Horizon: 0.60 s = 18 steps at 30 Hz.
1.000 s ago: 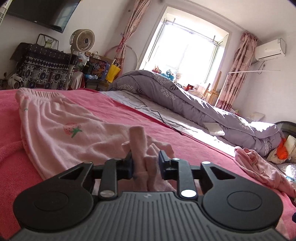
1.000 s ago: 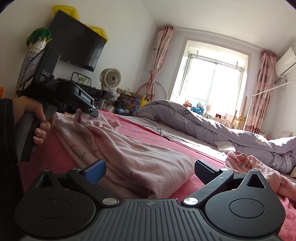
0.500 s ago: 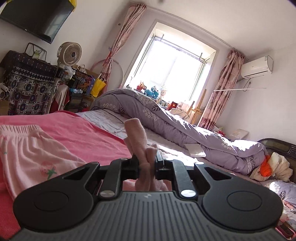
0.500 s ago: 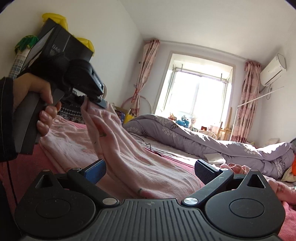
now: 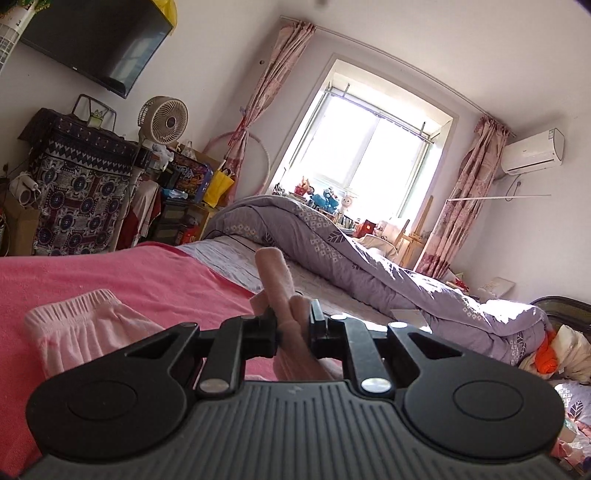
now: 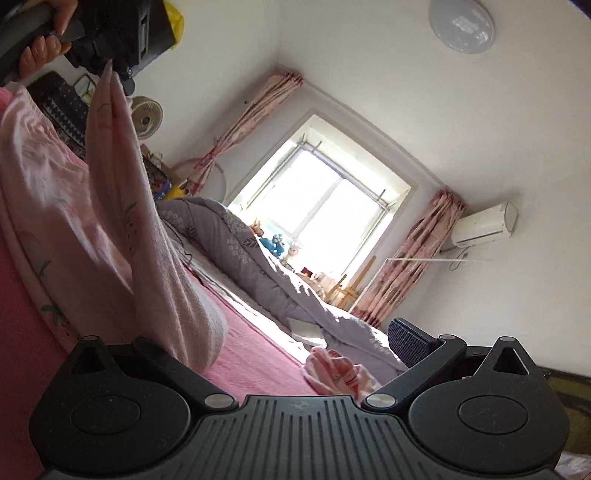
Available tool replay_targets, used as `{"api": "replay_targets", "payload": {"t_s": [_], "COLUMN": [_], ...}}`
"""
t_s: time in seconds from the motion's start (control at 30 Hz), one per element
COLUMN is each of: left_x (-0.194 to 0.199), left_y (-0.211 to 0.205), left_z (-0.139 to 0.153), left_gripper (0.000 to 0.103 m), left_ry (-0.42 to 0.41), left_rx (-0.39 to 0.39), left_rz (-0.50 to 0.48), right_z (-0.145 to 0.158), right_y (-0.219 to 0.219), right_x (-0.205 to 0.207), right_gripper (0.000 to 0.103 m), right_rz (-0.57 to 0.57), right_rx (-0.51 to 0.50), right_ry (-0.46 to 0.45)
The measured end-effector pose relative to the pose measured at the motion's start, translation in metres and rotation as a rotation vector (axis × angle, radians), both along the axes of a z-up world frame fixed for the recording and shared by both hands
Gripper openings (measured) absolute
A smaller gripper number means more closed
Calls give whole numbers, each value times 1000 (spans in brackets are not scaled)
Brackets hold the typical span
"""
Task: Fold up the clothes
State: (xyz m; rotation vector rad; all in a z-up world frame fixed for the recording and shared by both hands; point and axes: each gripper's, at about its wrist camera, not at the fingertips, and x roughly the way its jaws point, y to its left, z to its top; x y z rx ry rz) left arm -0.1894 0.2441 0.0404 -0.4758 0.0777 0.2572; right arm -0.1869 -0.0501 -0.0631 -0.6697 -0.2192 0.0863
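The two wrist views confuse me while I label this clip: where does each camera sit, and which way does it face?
Left wrist: on the left tool, level over the pink bedspread, facing the window; its fingers pinch the pink garment.
Right wrist: on the right tool, rolled sideways and tilted up toward the ceiling lamp; its fingers are spread, and the person's hand shows at top left, lifting the garment with the left tool.
Shared: window, purple duvet, fan, air conditioner.
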Motion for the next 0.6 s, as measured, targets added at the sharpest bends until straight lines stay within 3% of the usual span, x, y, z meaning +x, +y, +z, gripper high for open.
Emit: {"api": "replay_targets", "payload": {"t_s": [0.17,0.33,0.37,0.6], "left_x": [8,3,-1,-42], "left_y": [-33,-57,-55,-39], "left_z": [-32,-61,-60,-22], "left_gripper": [18,18,18,18], "left_ry": [18,67,62,-61], "left_rx": [-49,12,15,196], "left_rz": [-125,-62,-50,139], "right_z": [29,-8,-18,-30], "right_y": [-52,-72,-66,-24], "right_x": [31,46,43,-2], "right_gripper": [103,103,103,103], "right_rz": [-123,-53,-36,34], "right_rx": [25,-28,-50,-195], "right_ry": [-23,219,228,45]}}
